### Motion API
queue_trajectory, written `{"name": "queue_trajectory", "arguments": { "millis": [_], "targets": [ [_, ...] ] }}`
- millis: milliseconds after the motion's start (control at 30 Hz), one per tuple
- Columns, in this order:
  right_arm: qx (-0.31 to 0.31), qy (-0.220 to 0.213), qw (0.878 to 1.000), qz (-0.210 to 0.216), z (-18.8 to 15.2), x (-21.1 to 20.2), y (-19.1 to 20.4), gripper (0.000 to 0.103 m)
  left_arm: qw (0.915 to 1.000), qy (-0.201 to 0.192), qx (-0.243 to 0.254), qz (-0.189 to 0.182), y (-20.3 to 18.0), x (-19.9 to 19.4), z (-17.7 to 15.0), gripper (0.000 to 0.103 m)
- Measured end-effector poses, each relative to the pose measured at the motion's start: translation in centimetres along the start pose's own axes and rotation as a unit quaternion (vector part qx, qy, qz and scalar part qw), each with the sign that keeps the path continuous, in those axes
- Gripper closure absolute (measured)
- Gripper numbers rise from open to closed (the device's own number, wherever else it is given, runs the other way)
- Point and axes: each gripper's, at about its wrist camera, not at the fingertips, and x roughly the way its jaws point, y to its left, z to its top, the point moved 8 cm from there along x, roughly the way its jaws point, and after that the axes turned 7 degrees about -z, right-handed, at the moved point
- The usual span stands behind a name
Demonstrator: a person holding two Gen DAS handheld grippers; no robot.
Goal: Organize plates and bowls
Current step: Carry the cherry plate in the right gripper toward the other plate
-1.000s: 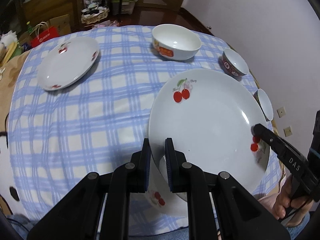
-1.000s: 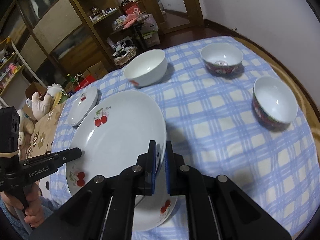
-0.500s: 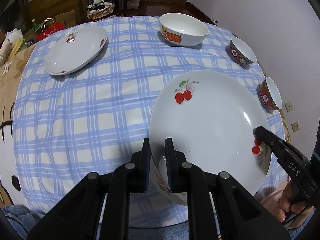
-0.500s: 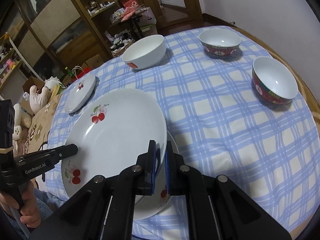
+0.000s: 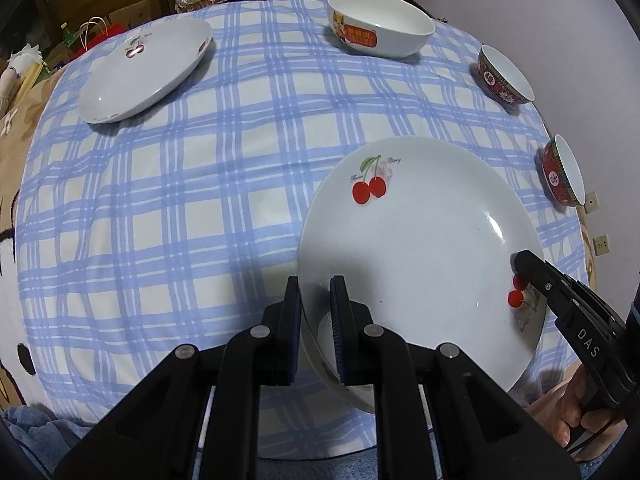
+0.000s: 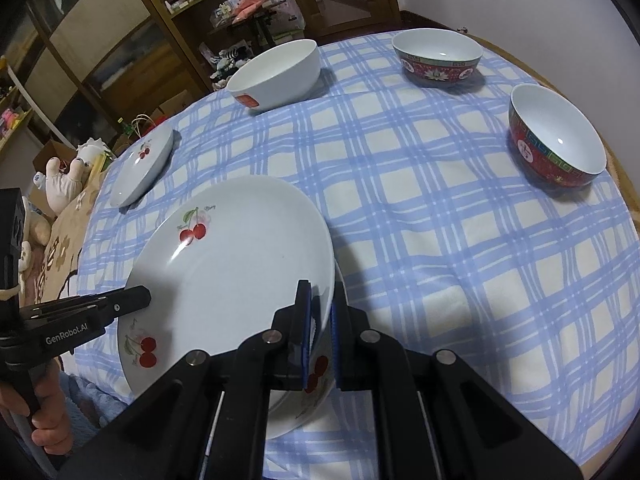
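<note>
Since the earlier frames, both my hand-held grippers have sunk with the large cherry plate (image 5: 420, 248), and the second plate under it has drawn close beneath.

Left wrist view: my left hand-held gripper (image 5: 316, 300) is clamped on the near left rim of the large cherry plate; my right hand-held gripper (image 5: 520, 258) pinches the opposite rim. The lower plate (image 5: 352, 390) shows only as a sliver under the near edge; whether the two touch I cannot tell. Open blue-checked cloth (image 5: 180, 208) spreads left and ahead. A smaller cherry plate (image 5: 148, 68) lies at far left, a white bowl (image 5: 380, 36) at the far edge, and two red-patterned bowls (image 5: 506, 76) (image 5: 562, 176) near the right edge.

Right wrist view: my right hand-held gripper (image 6: 320, 316) is shut on the plate's right rim (image 6: 240, 280); the left one (image 6: 144, 294) grips the other side. Clear cloth (image 6: 460, 260) lies to the right, up to the nearer red bowl (image 6: 556, 136). The tabletop (image 6: 616, 168) shows as a brown rim past the cloth. Wooden shelving (image 6: 100, 40) and stuffed toys (image 6: 64, 180) stand beyond at left.
</note>
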Motion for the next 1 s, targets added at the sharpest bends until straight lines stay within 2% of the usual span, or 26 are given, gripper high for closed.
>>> {"name": "queue_trajectory", "arguments": {
  "millis": [167,1000],
  "targets": [
    [-0.001,0.005,1.0,-0.004,-0.1,0.4,-0.1,0.093,0.9999,0.012,0.001,0.004,0.1,0.8,-0.2,0.089],
    [-0.01,0.01,1.0,-0.024,-0.1,1.4,-0.4,0.093,0.9997,0.016,0.01,0.015,0.4,1.4,0.2,0.089]
  ]
}}
